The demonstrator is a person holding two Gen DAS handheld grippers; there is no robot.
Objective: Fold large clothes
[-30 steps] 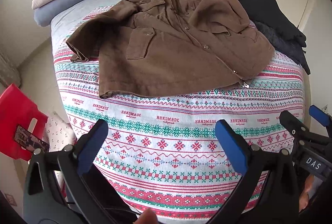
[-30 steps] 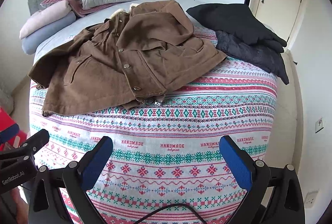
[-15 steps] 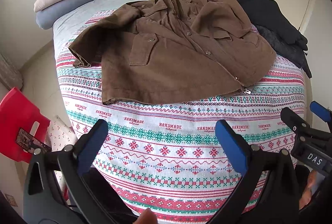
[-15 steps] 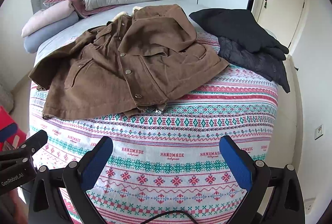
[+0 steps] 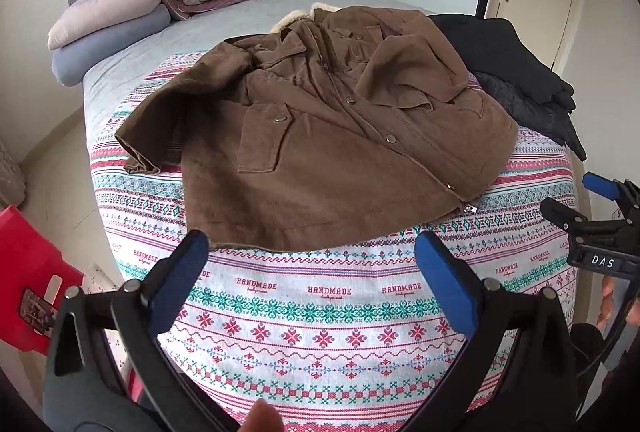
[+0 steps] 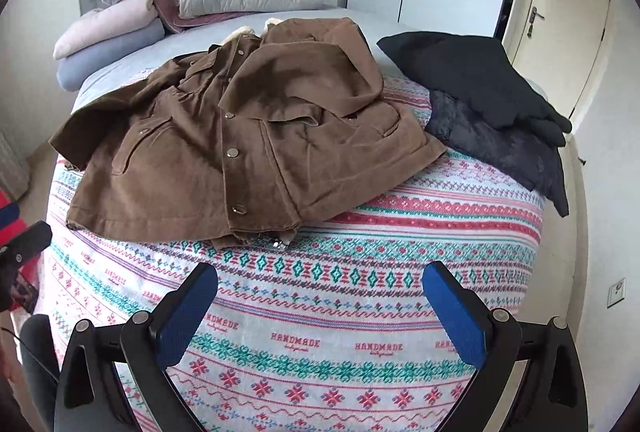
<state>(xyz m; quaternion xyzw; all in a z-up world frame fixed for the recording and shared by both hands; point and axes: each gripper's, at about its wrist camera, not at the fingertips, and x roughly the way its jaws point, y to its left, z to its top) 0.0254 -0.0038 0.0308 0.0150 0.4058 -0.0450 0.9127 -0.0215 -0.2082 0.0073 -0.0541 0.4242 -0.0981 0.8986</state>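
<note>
A brown jacket (image 5: 332, 139) lies spread on the patterned blanket (image 5: 320, 308) across the middle of the bed (image 6: 304, 19), its hem toward the foot edge (one sleeve folded over the front). Dark clothes (image 6: 492, 103) are piled at the bed's right edge. The left gripper (image 5: 310, 272) and right gripper (image 6: 320, 296) hover over the foot edge, near the hem, both spread wide and holding nothing.
</note>
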